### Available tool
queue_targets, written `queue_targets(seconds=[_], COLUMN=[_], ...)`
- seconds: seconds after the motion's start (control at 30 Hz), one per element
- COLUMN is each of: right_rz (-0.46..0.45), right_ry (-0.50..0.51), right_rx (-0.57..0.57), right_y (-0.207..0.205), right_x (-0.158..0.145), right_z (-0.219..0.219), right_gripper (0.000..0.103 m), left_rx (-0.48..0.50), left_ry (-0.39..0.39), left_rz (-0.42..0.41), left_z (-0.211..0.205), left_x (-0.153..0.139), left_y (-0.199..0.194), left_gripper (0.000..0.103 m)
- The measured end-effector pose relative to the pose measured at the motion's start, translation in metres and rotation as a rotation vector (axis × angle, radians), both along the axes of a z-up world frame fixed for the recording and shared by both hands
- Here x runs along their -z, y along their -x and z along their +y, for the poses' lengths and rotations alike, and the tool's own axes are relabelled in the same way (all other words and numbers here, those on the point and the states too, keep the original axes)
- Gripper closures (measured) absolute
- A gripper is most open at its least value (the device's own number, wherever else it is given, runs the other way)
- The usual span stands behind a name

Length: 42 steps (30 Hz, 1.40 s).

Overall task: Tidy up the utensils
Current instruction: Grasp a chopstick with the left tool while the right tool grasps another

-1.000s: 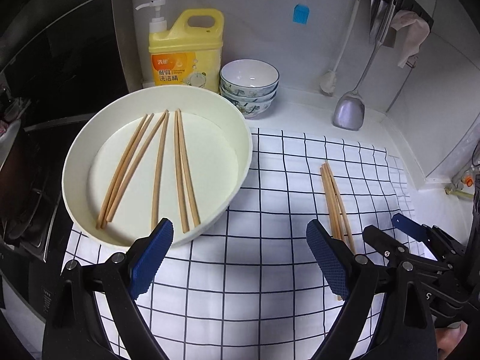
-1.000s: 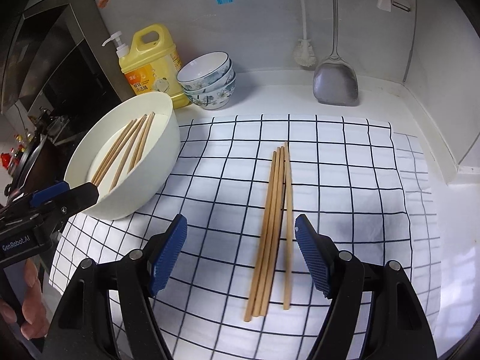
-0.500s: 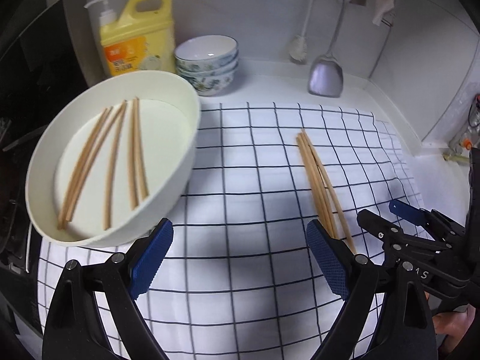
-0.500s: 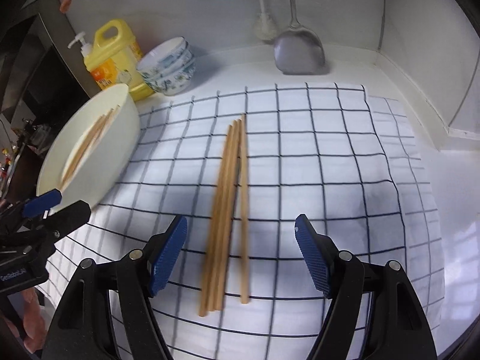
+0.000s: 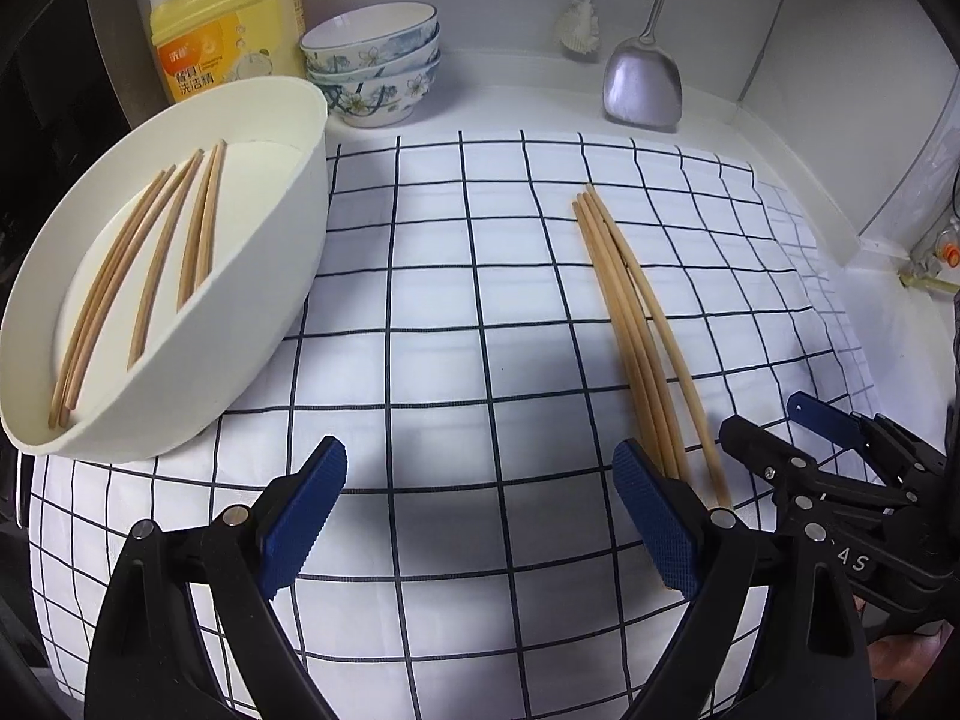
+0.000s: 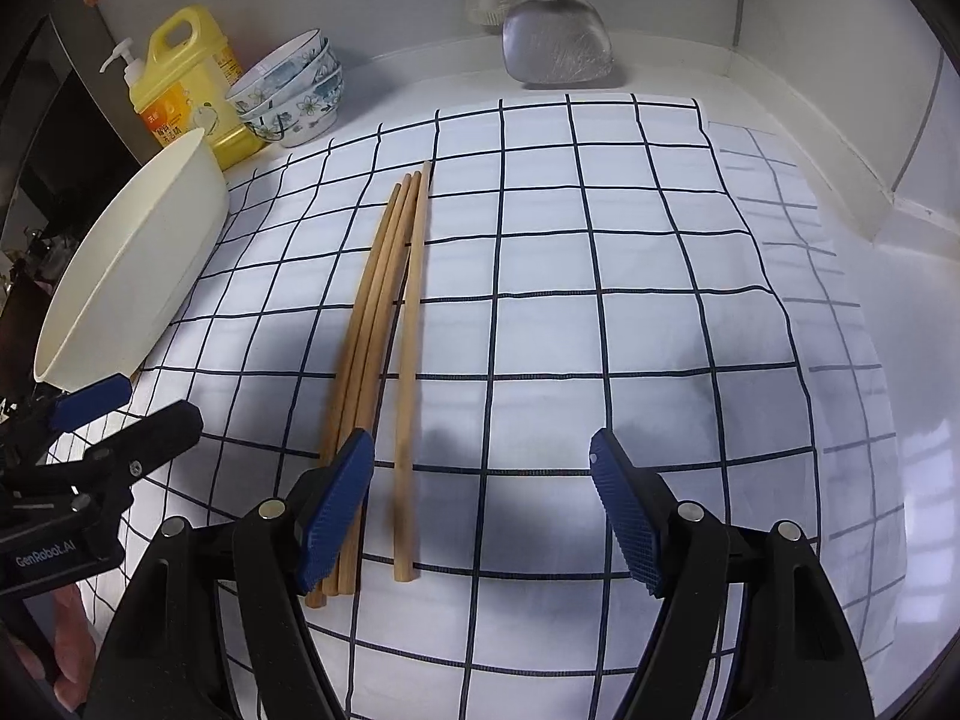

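Checked cloth (image 5: 432, 312), white with dark grid, spread on the white table (image 6: 900, 300); four wooden chopsticks (image 6: 384, 324) lying on it in a loose bundle, running near to far, right of centre in the left view; further chopsticks (image 5: 150, 264), about six, lying inside the large white bowl (image 5: 264, 300) at far left, its base on the cloth's edge; stacked patterned bowls (image 5: 375, 69) and yellow detergent bottle (image 5: 228, 18) at the far wall; metal spatula (image 5: 642, 84) and brush (image 5: 579, 24) hanging there; left tongs (image 5: 480, 516) apart, empty, low over the cloth; right tongs (image 6: 483, 510) apart, empty, one chopstick's near end between the blue pads.
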State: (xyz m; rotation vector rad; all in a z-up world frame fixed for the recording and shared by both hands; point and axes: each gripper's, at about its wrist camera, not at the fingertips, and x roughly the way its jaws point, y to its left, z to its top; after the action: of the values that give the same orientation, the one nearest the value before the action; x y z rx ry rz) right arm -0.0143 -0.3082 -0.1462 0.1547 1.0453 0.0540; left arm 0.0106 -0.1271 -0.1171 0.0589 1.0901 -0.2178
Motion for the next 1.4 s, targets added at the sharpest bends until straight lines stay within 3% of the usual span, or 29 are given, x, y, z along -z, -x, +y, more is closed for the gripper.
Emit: queue_targets(seconds=[0.87,1.4], right_rz=[-0.026,-0.054], right_ry=[0.124,0.174], right_rx=[-0.073,-0.045], right_y=[-0.004,-0.001], right_x=[0.015,0.016], right_z=[0.015,-0.001], right_gripper=[0.032,0.032], left_rx=[-0.021,0.011], left_ry=[-0.007,-0.008], left_rz=[-0.008,-0.023], left_z=[0.004,-0.006], left_x=[0.002,0.0], left_y=[0.003,0.008], left_gripper=[0.014,0.014])
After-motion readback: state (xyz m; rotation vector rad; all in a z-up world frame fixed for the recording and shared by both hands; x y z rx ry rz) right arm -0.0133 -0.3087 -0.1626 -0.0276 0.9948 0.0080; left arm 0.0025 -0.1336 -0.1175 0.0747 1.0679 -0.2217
